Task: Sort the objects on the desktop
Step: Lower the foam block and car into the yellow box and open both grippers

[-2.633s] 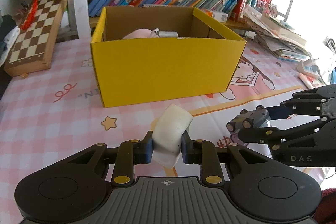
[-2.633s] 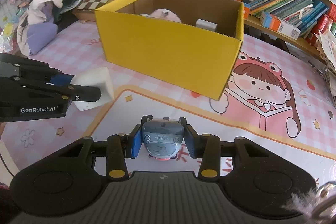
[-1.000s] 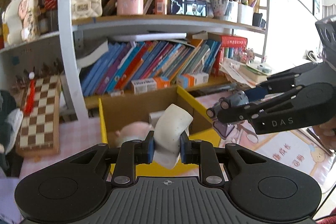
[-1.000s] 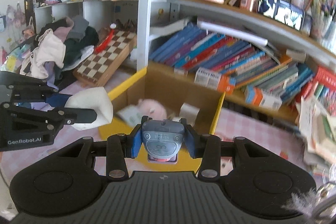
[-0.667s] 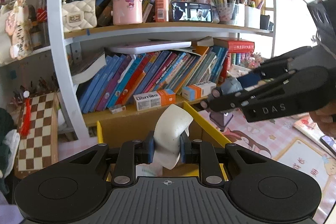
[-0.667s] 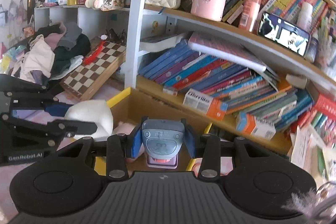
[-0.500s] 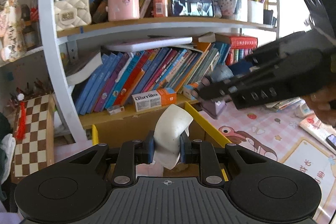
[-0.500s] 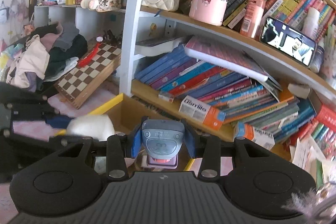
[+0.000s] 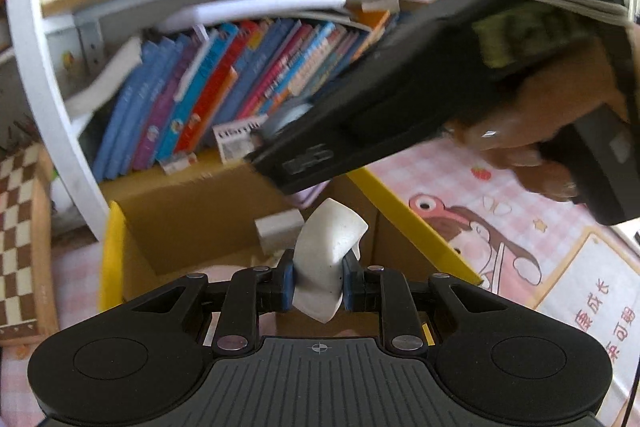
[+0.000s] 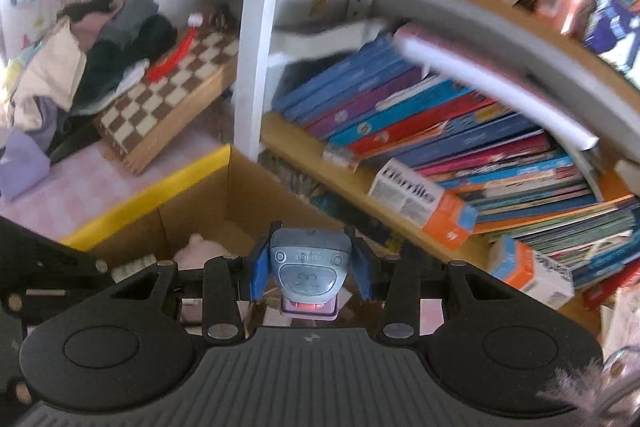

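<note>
My left gripper is shut on a white curved piece, held upright over the open yellow cardboard box. Inside the box lie a small white block and a pink soft thing. My right gripper is shut on a blue-grey toy vehicle with a pink underside, above the same box near its back wall. In the left wrist view the right gripper crosses close overhead, blurred, over the box's right half. The left tool's black body shows at the lower left edge.
A bookshelf of slanted books stands right behind the box. A chessboard and a heap of clothes lie to the left. A person's hand grips the right tool. A pink cartoon tablecloth spreads to the right.
Both grippers have moved forward and slightly down over the box. The right gripper has swung across close in front of the left camera. Both grips are unchanged.
</note>
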